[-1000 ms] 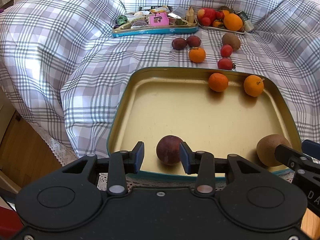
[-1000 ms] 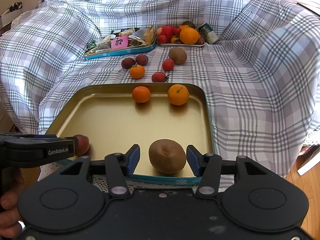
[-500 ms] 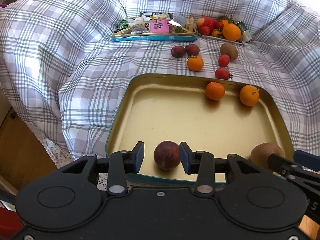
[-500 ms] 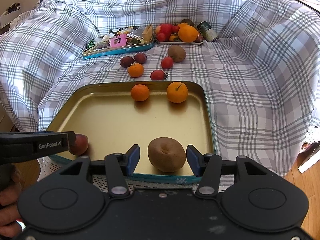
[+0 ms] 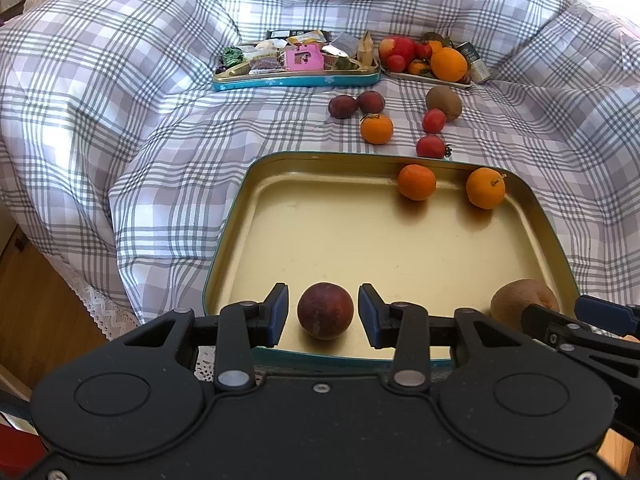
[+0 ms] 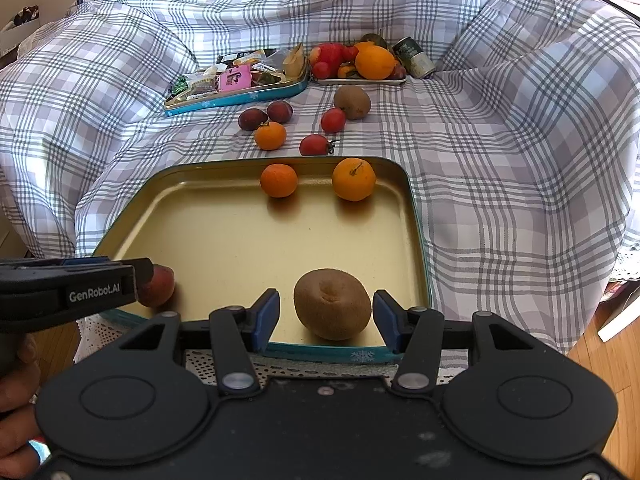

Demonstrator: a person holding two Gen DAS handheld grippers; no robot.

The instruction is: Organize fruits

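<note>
In the gold tray [image 6: 224, 240] I see four fruits: a plum [image 5: 325, 311] and a kiwi [image 6: 332, 304] at its near edge, two oranges [image 6: 279, 180] at its far edge. My left claw [image 5: 323, 316] stands released around the plum, with gaps on both sides. My right claw [image 6: 326, 320] is also released around the kiwi. Beyond the tray, six loose fruits [image 6: 270, 135] lie on the checked cloth [image 6: 500, 160], so I judge the work is less than half done.
</note>
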